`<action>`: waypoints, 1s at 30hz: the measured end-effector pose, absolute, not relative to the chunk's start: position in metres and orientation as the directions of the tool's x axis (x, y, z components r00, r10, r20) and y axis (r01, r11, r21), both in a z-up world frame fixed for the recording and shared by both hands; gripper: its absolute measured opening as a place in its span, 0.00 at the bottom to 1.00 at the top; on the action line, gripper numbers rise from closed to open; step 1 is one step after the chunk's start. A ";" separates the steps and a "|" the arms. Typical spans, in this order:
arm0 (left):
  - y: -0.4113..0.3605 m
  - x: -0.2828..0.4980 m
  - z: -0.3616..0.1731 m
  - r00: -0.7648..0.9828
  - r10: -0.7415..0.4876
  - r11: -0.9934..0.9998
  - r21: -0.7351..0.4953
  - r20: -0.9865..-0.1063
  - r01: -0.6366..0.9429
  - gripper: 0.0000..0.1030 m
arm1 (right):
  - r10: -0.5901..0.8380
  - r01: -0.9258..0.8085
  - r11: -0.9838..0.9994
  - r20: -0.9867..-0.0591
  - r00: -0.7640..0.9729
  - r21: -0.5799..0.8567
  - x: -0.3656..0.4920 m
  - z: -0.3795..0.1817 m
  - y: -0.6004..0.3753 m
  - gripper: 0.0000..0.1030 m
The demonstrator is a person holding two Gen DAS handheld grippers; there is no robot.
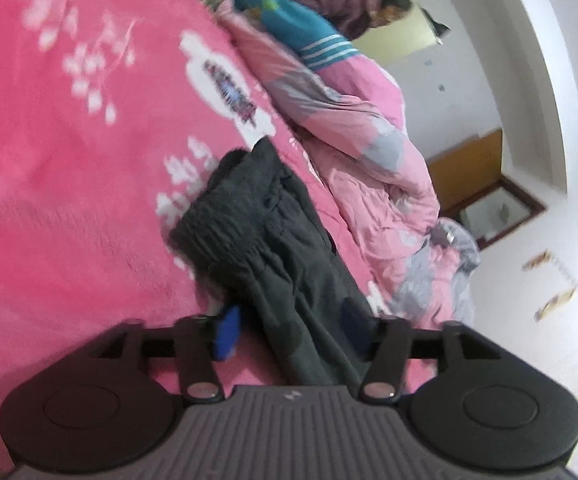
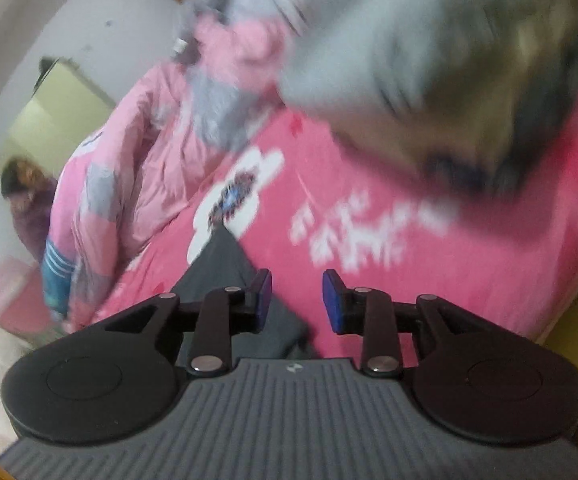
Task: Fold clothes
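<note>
Dark grey trousers (image 1: 273, 240) lie crumpled on the pink flowered bedspread (image 1: 69, 160), the elastic waistband toward the middle of the left wrist view. My left gripper (image 1: 289, 332) is open, and the trouser cloth runs loosely between its blue pads (image 1: 227, 334) without being pinched. In the right wrist view, a flat corner of the dark grey trousers (image 2: 221, 268) lies beside and under the left finger. My right gripper (image 2: 297, 300) is open above the bedspread (image 2: 409, 280), with nothing between its blue pads (image 2: 331, 300).
A bunched pink-and-grey quilt (image 1: 369, 140) (image 2: 129, 160) lines the far side of the bed, with a teal striped garment (image 1: 301, 28) on it. A person (image 1: 349, 0) (image 2: 29, 200) stands by the doorway. A blurred grey-beige mass (image 2: 429, 80) hangs close to the right camera.
</note>
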State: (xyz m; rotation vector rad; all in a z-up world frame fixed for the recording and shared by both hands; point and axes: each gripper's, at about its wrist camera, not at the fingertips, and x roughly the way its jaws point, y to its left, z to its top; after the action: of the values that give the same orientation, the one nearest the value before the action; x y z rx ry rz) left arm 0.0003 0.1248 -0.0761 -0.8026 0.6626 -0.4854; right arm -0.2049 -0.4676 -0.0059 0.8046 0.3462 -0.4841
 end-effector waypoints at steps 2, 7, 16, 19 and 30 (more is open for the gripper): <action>0.131 -0.012 -0.064 0.725 -0.579 0.671 -0.723 -0.374 0.163 0.63 | -0.266 0.494 0.673 -0.444 0.856 0.550 -0.196 0.010 -0.452 0.28; 0.149 -0.029 -0.042 0.797 -0.479 0.764 -0.622 -0.368 0.172 0.64 | -0.062 0.283 0.843 -0.441 0.895 0.457 -0.129 0.023 -0.390 0.28; 0.145 0.020 -0.045 0.774 -0.524 0.773 -0.580 -0.356 0.257 0.64 | 0.212 -0.125 0.970 -0.476 0.854 0.206 -0.009 0.023 -0.258 0.30; 0.157 0.032 -0.058 0.744 -0.596 0.704 -0.641 -0.302 0.305 0.64 | 0.339 -0.309 0.940 -0.505 0.794 0.144 0.028 0.029 -0.222 0.52; 0.174 0.051 -0.089 0.642 -0.750 0.510 -0.754 -0.156 0.413 0.63 | 0.571 -0.719 0.694 -0.633 0.523 0.032 0.151 0.021 -0.139 0.59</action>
State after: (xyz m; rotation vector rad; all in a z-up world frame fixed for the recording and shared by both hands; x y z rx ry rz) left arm 0.0505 0.1738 -0.0891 -0.7444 0.5079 -0.7376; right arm 0.1509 -0.1387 0.0207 -0.2469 0.6609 0.7817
